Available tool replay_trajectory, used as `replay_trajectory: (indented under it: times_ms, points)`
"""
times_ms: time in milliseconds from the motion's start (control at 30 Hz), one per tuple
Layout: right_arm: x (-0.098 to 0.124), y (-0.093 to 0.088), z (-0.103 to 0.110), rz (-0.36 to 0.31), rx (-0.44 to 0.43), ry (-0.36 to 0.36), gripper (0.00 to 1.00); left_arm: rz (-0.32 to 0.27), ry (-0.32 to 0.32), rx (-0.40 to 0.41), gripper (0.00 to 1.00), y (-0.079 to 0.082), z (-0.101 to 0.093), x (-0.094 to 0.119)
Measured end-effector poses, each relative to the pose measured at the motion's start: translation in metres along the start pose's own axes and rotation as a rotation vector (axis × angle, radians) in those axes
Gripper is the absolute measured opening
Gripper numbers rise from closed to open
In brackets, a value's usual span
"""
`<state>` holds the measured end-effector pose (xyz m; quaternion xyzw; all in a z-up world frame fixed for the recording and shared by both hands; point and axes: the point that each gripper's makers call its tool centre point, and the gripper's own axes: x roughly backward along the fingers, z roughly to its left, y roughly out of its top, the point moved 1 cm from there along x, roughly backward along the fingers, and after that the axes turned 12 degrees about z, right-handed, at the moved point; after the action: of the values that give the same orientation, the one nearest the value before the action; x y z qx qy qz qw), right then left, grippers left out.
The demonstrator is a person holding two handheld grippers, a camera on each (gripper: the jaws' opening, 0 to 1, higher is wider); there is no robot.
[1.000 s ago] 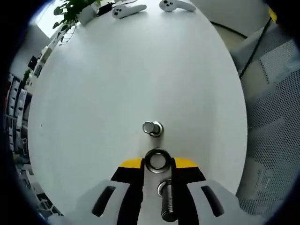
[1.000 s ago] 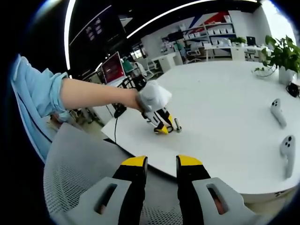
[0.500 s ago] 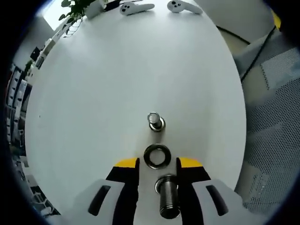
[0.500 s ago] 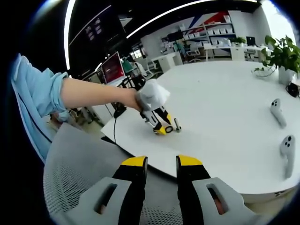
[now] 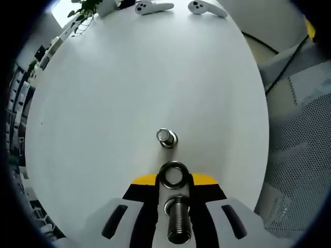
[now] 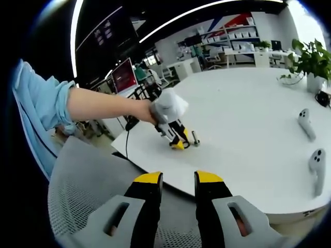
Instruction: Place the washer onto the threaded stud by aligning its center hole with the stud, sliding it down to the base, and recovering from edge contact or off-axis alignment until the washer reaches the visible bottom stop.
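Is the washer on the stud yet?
No. The washer lies flat on the white table, between the left gripper tips, apart from the stud.

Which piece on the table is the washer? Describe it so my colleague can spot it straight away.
Start at the big round white table and come down to the left gripper and its yellow-tipped jaws. The washer is the flat metal ring lying right at those tips. Unlike the small upright stud beyond it and the thick threaded bolt between the jaws, it has an open centre hole.
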<state>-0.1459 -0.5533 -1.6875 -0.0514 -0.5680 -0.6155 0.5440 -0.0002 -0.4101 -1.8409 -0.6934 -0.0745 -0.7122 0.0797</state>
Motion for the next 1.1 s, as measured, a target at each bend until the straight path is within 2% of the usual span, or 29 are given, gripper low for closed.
replay_trajectory:
  times_ms: [167,500,733,1100]
  points:
    - [0.0,0.0,0.0,0.001,0.0,0.0,0.27,-0.019,0.029,-0.018,0.2,0.0,-0.001,0.002]
    - [0.0,-0.001,0.0,0.008,0.001,0.0,0.27,-0.072,0.032,0.009,0.19,0.006,0.004,0.019]
    - [-0.001,-0.001,0.0,0.009,0.003,0.0,0.27,-0.086,0.045,0.023,0.19,-0.002,0.009,0.04]
    - [-0.001,-0.001,0.001,0.014,0.007,0.0,0.27,-0.091,0.057,-0.001,0.19,-0.01,0.004,0.085]
